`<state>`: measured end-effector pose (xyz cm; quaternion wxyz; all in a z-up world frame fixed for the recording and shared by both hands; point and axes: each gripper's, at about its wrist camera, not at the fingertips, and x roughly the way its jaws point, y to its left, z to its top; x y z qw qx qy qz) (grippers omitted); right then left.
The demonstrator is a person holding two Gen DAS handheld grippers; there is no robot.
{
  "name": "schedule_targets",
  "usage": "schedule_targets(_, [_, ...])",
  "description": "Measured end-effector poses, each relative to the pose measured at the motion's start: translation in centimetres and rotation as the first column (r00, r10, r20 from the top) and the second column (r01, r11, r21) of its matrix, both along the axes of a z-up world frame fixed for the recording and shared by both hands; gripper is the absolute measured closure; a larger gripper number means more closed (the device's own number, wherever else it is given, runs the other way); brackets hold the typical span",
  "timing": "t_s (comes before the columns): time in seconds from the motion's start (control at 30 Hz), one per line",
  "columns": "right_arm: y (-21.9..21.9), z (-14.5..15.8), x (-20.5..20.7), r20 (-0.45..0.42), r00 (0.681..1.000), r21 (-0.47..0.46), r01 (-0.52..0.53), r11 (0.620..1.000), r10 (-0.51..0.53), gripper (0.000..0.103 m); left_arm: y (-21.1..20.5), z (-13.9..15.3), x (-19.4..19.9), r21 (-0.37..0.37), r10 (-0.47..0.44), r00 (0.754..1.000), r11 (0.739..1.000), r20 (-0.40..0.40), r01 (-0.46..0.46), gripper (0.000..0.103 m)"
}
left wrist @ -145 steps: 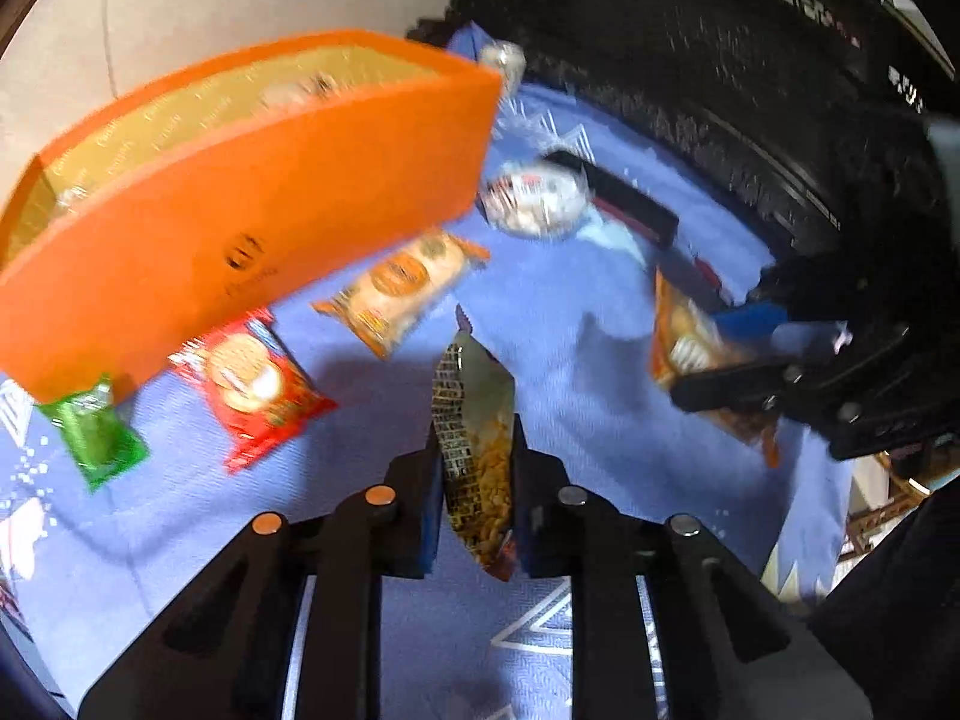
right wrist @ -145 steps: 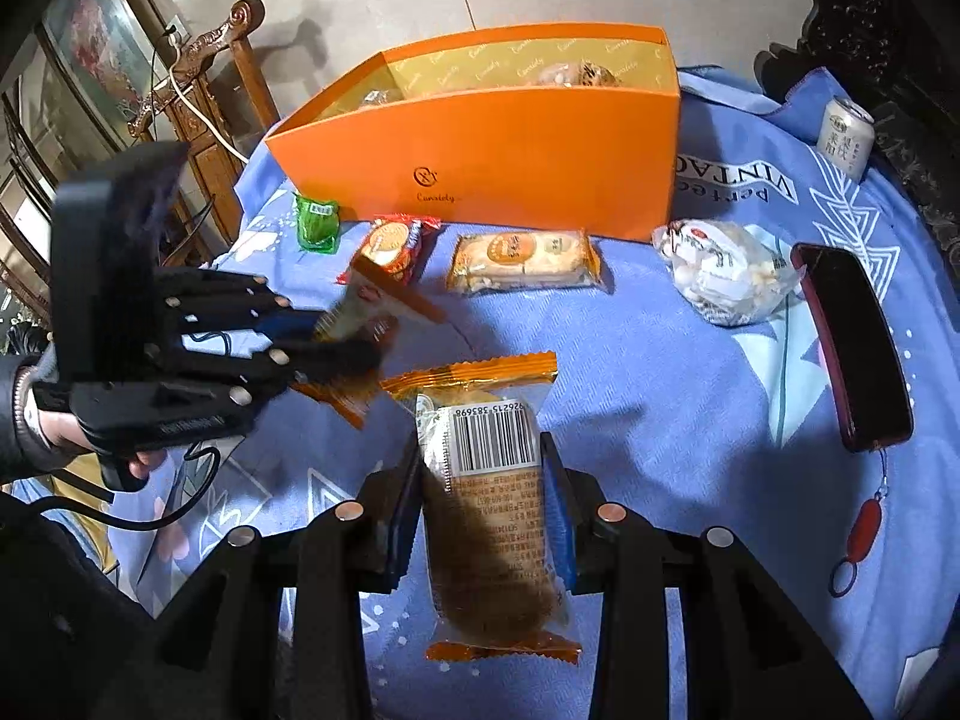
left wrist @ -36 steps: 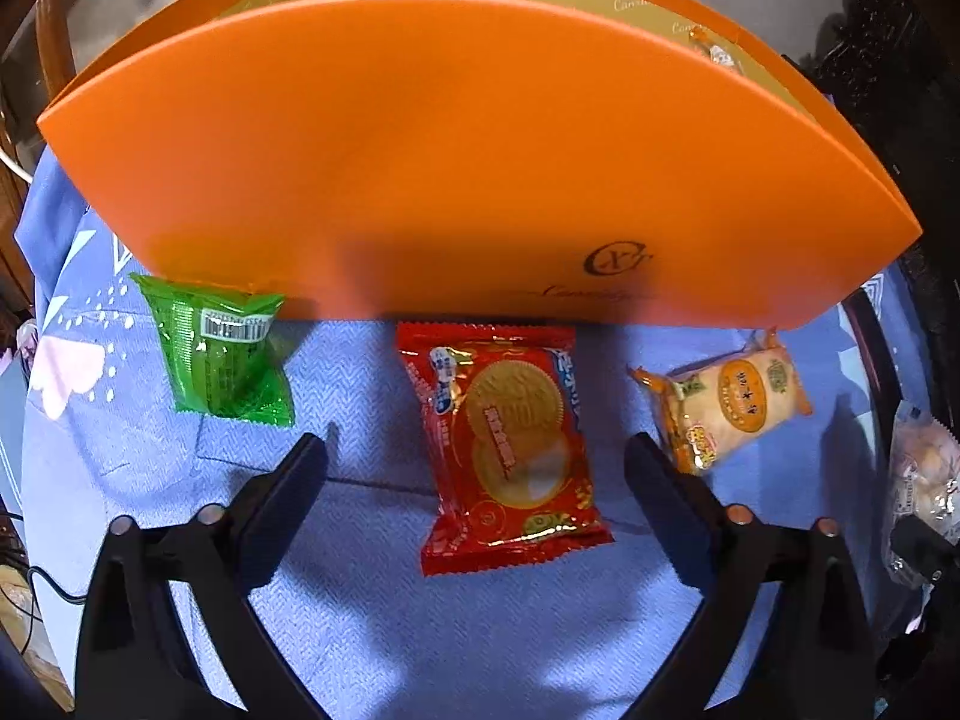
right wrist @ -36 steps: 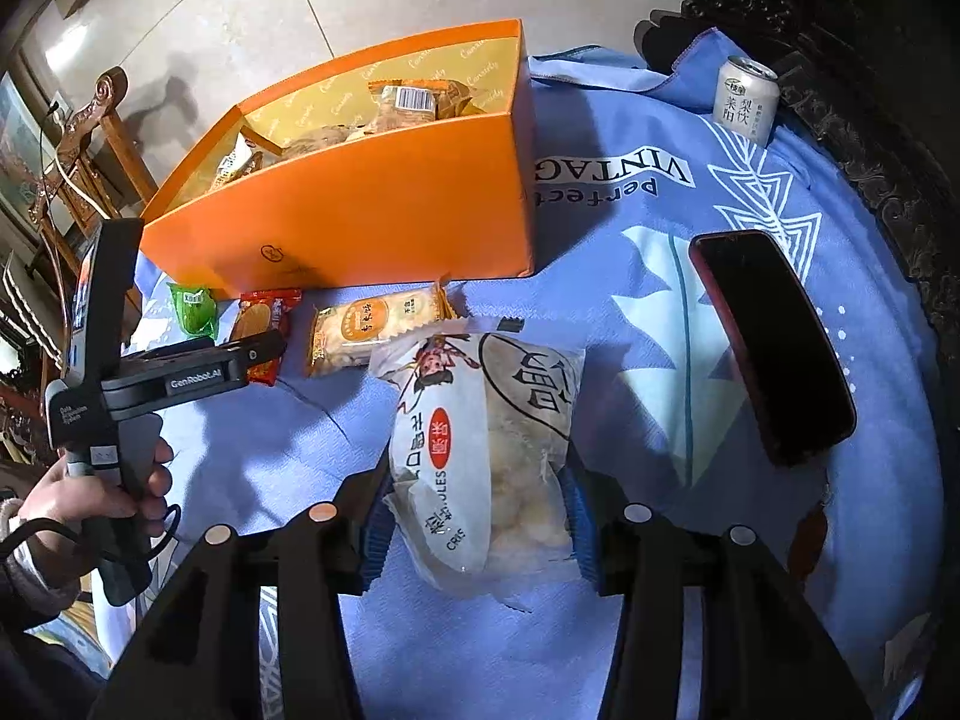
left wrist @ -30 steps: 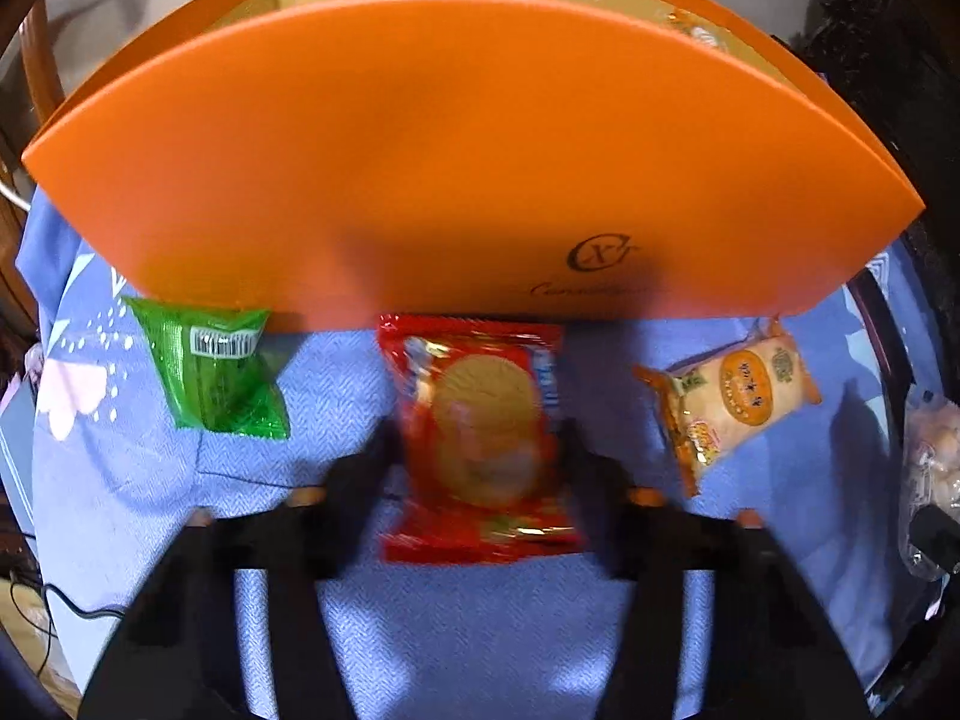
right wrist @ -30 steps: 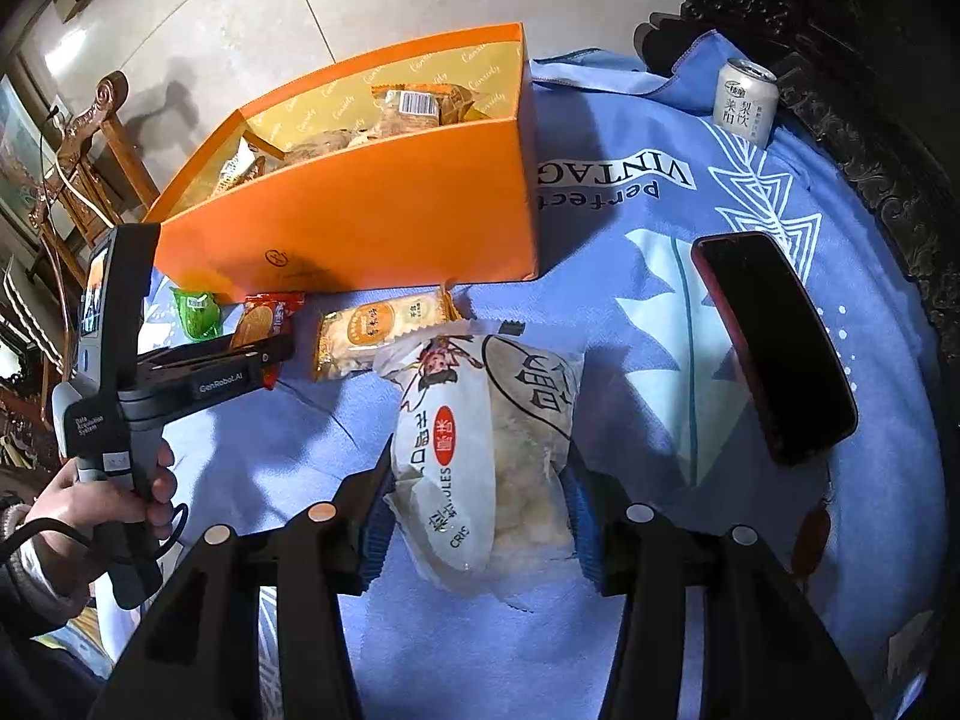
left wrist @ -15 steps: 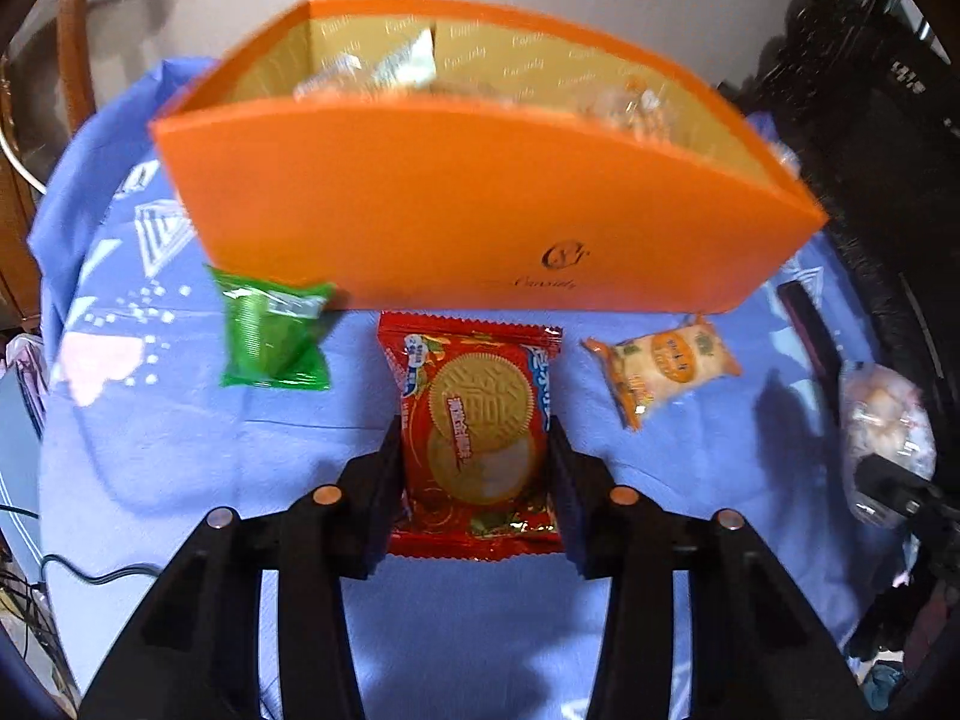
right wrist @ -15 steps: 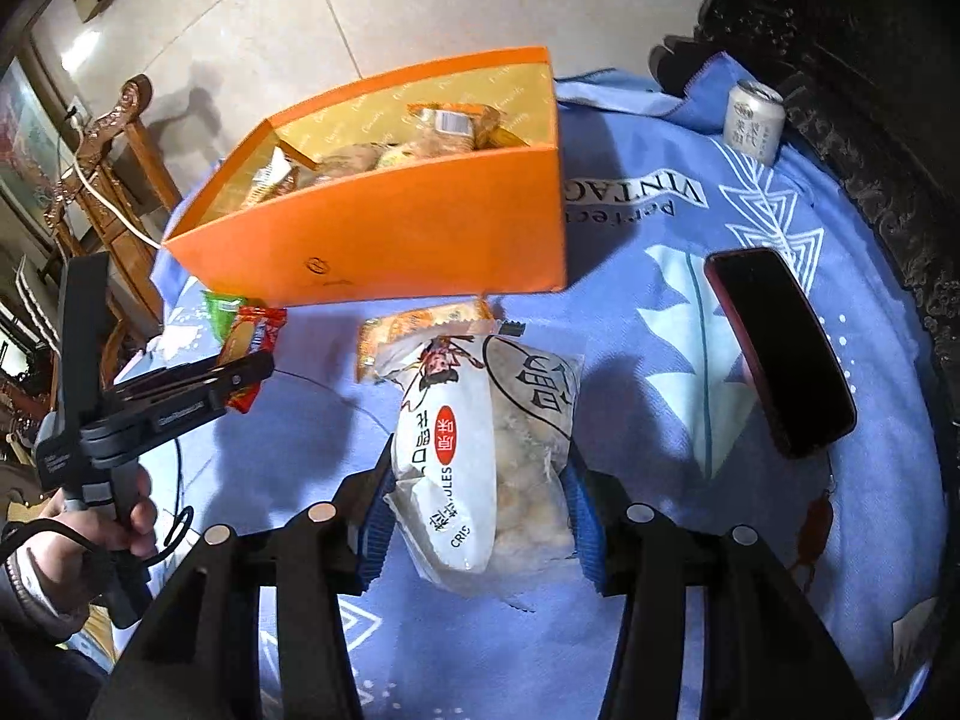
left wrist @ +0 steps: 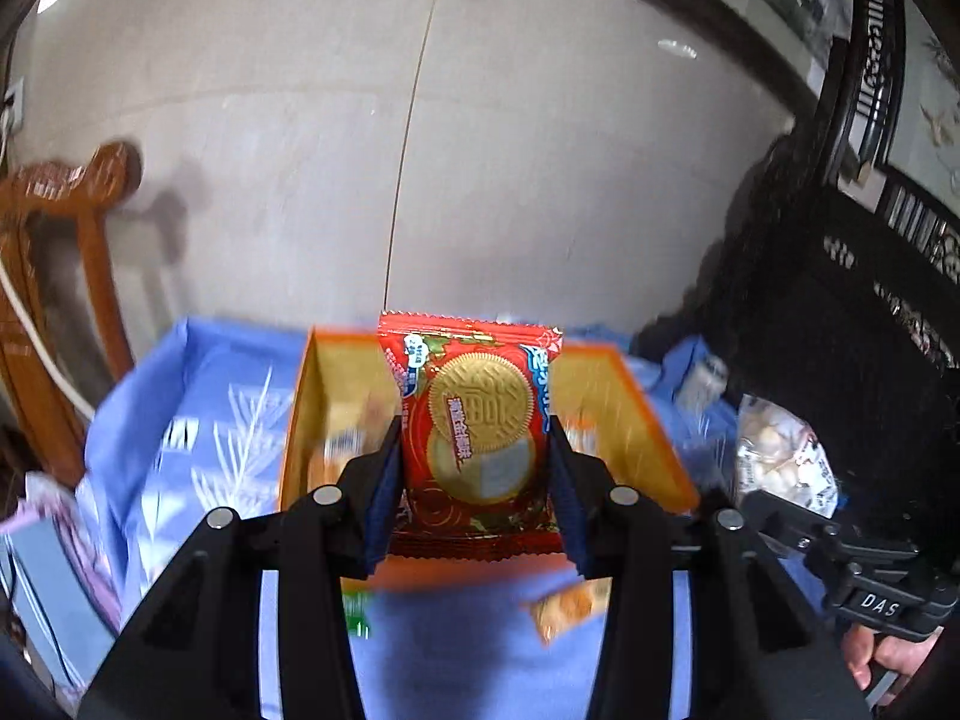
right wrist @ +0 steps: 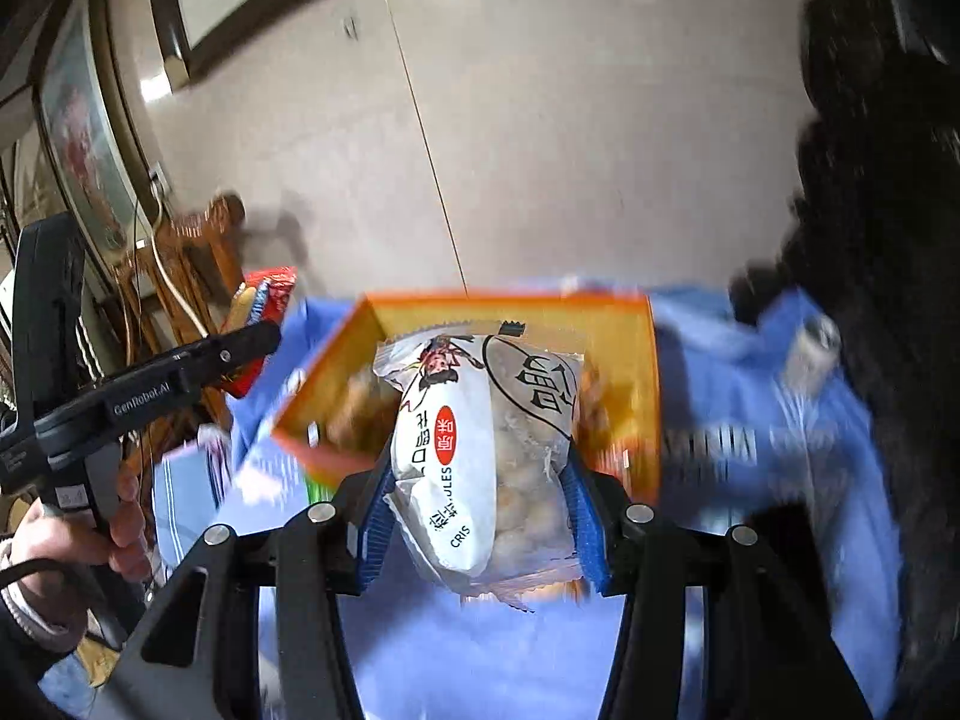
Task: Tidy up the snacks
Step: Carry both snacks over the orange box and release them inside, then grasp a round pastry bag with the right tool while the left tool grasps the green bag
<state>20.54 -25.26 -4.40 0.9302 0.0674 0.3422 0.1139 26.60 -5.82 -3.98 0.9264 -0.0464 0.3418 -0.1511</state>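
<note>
Orange box (left wrist: 654, 420) lies below both my loads: left gripper (left wrist: 474, 480) pinches the red biscuit packet (left wrist: 477, 420), right gripper (right wrist: 480, 510) the white snack bag (right wrist: 486, 450). I'd centre each before letting go.

Orange box (left wrist: 651, 420) open-topped; snacks inside, carved furniture (left wrist: 840, 330) right.

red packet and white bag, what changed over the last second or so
The left gripper closed on the red packet and lifted it off the cloth; the right gripper raised the white bag. Both now hang before the orange box, which stayed put.
</note>
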Motion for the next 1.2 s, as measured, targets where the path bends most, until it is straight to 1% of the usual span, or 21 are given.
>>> schedule_targets(0.07, [0.2, 1.2, 1.8, 0.034, 0.999, -0.002, -0.005, 1.0, 0.005, 0.052, -0.4, 1.2, 1.6, 0.006, -0.001, 1.0, 1.0, 0.017, 0.001, 0.06])
schedule_targets(0.13, [0.4, 1.8, 3.3, 0.045, 0.999, -0.001, -0.007, 1.0, 0.007, 0.052, -0.4, 1.8, 3.1, 0.012, -0.001, 1.0, 1.0, 0.024, 0.001, 0.06])
schedule_targets(0.23, [0.7, 2.4, 6.1, 0.057, 0.998, 0.0, -0.013, 1.0, 0.013, 0.052, -0.8, 1.8, 5.6, 0.033, -0.002, 1.0, 0.999, 0.026, 0.001, 0.06])
schedule_targets(0.33, [1.2, 2.3, 8.5, 0.061, 0.998, -0.016, -0.018, 1.0, 0.019, 0.051, -1.2, 1.2, 7.5, 0.047, 0.003, 1.0, 0.999, 0.006, -0.003, 0.06])
schedule_targets(0.37, [1.4, 2.1, 9.1, 0.06, 0.998, -0.017, -0.023, 1.0, 0.024, 0.048, -1.3, 0.8, 8.3, 0.048, 0.005, 1.0, 0.999, -0.009, -0.004, 0.048])
schedule_targets(0.4, [1.8, 2.0, 9.6, 0.064, 0.998, -0.025, -0.023, 0.999, 0.025, 0.032, -1.4, 0.6, 8.9, 0.059, 0.025, 0.999, 0.998, -0.027, -0.023, 0.019])
schedule_targets(0.43, [1.9, 2.1, 10.0, 0.068, 0.998, -0.037, -0.013, 0.999, 0.016, 0.024, -1.2, 0.3, 9.2, 0.071, 0.057, 0.997, 0.996, -0.041, -0.054, 0.007])
schedule_targets(0.47, [2.1, 2.3, 10.1, 0.075, 0.997, -0.049, 0.004, 0.999, 0.0, 0.017, -0.9, 0.3, 9.3, 0.073, 0.095, 0.995, 0.993, -0.043, -0.091, 0.005])
schedule_targets(0.53, [2.2, 2.8, 9.5, 0.113, 0.994, -0.045, 0.017, 0.999, -0.012, 0.016, -0.3, 0.4, 9.1, 0.053, 0.102, 0.994, 0.994, -0.032, -0.1, 0.005])
schedule_targets(0.6, [2.3, 2.9, 8.9, 0.119, 0.993, -0.045, 0.02, 0.999, -0.015, 0.015, -0.1, 0.3, 8.9, 0.072, 0.113, 0.993, 0.991, -0.026, -0.111, 0.005])
schedule_targets(0.8, [2.3, 2.2, 7.0, 0.092, 0.995, -0.017, 0.027, 0.999, -0.025, 0.015, 0.6, 0.1, 8.2, 0.077, 0.128, 0.991, 0.989, -0.043, -0.125, 0.005])
schedule_targets(0.97, [2.2, 1.6, 4.2, 0.073, 0.996, -0.012, 0.046, 0.999, -0.045, 0.014, 1.1, 0.2, 6.3, 0.084, 0.128, 0.991, 0.989, -0.043, -0.124, 0.004])
schedule_targets(1.1, [1.7, 0.2, 1.5, 0.048, 0.994, -0.013, 0.101, 0.995, -0.1, 0.009, 2.4, -0.7, 3.7, 0.084, 0.142, 0.989, 0.987, -0.048, -0.137, 0.004])
schedule_targets(1.17, [1.3, -1.3, 0.4, 0.009, 0.991, -0.01, 0.135, 0.991, -0.135, 0.009, 3.5, -2.0, 1.8, 0.1, 0.151, 0.987, 0.984, -0.06, -0.144, 0.004])
schedule_targets(1.2, [1.1, -2.4, -0.2, -0.025, 0.986, -0.01, 0.162, 0.987, -0.162, 0.009, 3.9, -2.5, 1.2, 0.103, 0.151, 0.986, 0.984, -0.068, -0.144, 0.004])
